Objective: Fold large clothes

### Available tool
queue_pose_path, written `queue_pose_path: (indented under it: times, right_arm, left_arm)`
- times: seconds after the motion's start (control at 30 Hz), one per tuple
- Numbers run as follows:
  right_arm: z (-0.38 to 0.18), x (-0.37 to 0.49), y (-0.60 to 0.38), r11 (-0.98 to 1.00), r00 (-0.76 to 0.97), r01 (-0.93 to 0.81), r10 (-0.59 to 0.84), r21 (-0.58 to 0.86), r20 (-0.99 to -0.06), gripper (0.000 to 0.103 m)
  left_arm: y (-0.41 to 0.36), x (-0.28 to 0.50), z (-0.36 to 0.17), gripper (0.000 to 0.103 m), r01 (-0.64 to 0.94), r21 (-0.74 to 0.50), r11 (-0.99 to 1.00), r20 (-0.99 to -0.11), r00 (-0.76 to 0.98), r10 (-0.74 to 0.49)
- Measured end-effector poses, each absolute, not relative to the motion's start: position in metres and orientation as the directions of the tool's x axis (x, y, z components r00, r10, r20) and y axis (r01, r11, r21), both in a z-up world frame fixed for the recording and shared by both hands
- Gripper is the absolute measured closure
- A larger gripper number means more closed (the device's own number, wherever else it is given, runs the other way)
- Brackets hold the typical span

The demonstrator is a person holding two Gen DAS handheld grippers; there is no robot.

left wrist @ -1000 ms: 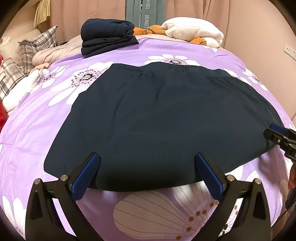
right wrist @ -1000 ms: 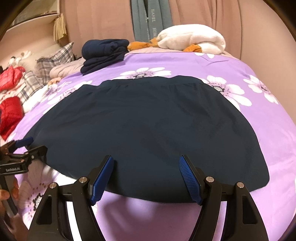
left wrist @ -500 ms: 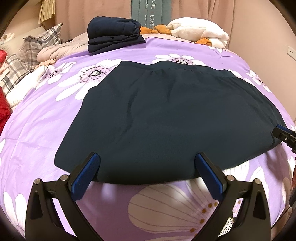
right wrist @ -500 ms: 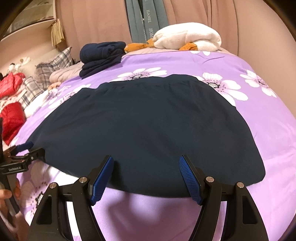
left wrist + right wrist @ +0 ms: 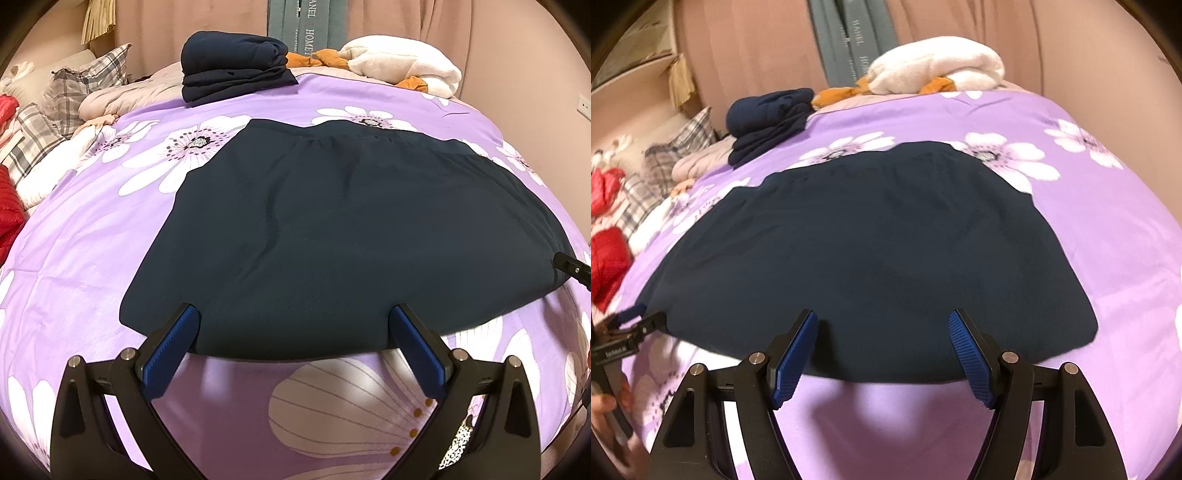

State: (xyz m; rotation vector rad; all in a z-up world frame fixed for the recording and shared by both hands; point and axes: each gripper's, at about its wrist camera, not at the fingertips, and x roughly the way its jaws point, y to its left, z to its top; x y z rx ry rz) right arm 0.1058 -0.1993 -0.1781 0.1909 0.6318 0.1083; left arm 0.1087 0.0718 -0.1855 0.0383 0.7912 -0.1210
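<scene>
A large dark navy garment (image 5: 343, 229) lies spread flat on the purple flowered bedspread (image 5: 81, 236), its gathered waistband at the far side and its wide hem near me. It also shows in the right wrist view (image 5: 871, 243). My left gripper (image 5: 295, 325) is open and empty, its blue-padded fingers just over the near hem toward the garment's left part. My right gripper (image 5: 884, 325) is open and empty over the near hem toward the right part. Each gripper's tip shows at the edge of the other's view.
A stack of folded navy clothes (image 5: 232, 62) sits at the far side of the bed. A white plush bundle with orange cloth (image 5: 402, 66) lies at the back right. Plaid pillows (image 5: 74, 92) and red clothing (image 5: 607, 258) lie at the left. Curtains hang behind.
Both grippers have shifted a little; the left view has moved rightward along the hem and the right view has tilted. Both stay open and the garment has not moved.
</scene>
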Motion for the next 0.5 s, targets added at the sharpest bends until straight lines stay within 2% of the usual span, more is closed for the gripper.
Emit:
queue_pose_path:
  times: [0.23, 0.5]
  right_arm:
    - [-0.184, 0.104, -0.221, 0.959, 0.795, 0.015, 0.16, 0.282, -0.586, 0.03]
    - [-0.185, 0.104, -0.223, 0.962, 0.79, 0.023, 0.15, 0.273, -0.594, 0.03]
  left_arm:
    - [0.081, 0.11, -0.186, 0.0, 0.098, -0.007, 0.995, -0.717, 0.693, -0.073]
    - [0.087, 0.109, -0.187, 0.0, 0.08, -0.002, 0.997, -0.722, 0.689, -0.057]
